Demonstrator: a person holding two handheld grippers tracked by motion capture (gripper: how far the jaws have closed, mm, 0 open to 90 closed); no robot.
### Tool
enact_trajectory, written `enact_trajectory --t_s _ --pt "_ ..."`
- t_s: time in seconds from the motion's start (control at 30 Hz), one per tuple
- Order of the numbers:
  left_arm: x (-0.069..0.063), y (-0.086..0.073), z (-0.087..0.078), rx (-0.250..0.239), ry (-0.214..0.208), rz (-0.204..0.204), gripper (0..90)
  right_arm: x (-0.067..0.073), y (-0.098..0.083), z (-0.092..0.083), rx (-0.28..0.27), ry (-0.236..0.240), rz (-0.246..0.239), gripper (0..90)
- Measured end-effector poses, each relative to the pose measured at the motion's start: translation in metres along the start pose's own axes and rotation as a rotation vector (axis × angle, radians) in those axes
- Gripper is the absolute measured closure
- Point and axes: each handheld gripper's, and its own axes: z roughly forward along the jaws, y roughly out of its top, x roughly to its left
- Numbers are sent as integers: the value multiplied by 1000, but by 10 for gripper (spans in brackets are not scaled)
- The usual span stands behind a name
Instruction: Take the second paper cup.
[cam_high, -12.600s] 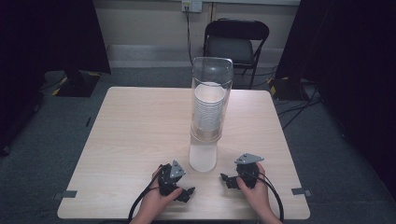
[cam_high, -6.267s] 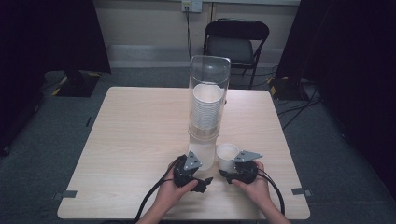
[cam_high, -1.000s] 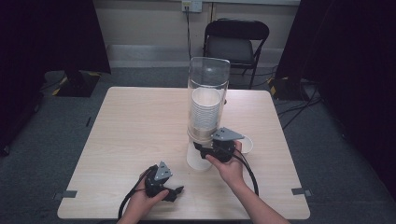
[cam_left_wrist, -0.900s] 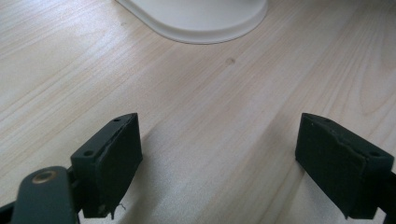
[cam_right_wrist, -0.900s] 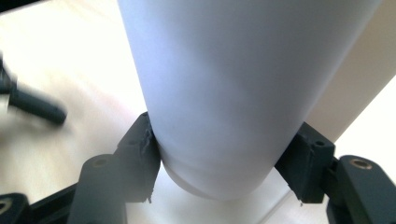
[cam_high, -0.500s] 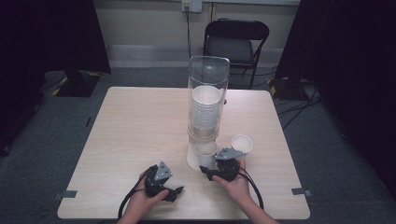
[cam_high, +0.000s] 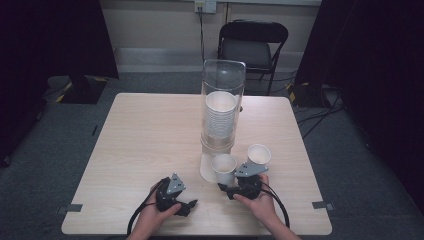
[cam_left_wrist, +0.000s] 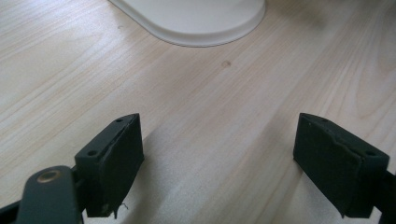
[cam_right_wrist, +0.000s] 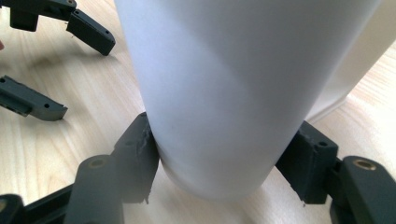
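cup (cam_right_wrist: 224, 93) stands upright on the desk (cam_high: 140, 140) just in front of the dispenser (cam_high: 222, 115), right tongs (cam_high: 231, 188) clamped low on its wall. a second cup (cam_high: 258, 154) stands right of the dispenser's base. left tongs (cam_left_wrist: 233, 163) rest gaping, empty. releasing squarely, judging by the thin wall, should avoid tipping.

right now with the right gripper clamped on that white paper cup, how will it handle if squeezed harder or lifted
The white paper cup looks thin-walled, so harder pressure from the right gripper would probably dent it. It appears empty in the high view, so it is likely very light. The jaws sit low near its base, so it may tilt when lifted; its smooth wall could also slip.
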Motion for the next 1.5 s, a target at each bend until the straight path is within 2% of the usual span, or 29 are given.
enact_trajectory --t_s 0.1,0.2,0.4,0.47,0.67,0.7,1.0,1.03,1.07,1.23,1.37,1.5 --pt "0 0 0 0 8 19 158 -1 -2 -2 10 -7 -15 352" --pt "0 2 -2 4 6 4 159 -5 -8 -7 18 -1 -21 350" --pt "1 11 -4 -35 1 -28 160 -6 -15 -11 35 7 -37 347" --pt "0 13 -4 -34 1 -22 160 -6 -19 -10 46 13 -22 346" --pt "-1 14 -3 -22 2 -7 160 -8 -22 -10 68 15 -28 344" --pt "-2 13 -3 -23 2 -10 160 -9 -23 -9 88 16 -25 343" --pt "0 10 -4 -16 7 -8 160 -11 -27 -9 100 14 -18 334" --pt "0 10 -4 -15 6 -11 160 -11 -27 -10 101 12 -17 313" --pt "0 10 -4 -15 7 -9 160 -12 -28 -10 109 -5 -14 240" --pt "1 8 -4 -7 8 -21 160 -14 -29 -13 118 -10 -20 218" --pt "2 7 -4 3 13 -12 160 -16 -31 -18 123 -19 -28 197" --pt "3 6 -3 9 18 -11 160 -20 -32 -26 117 -23 -9 177"
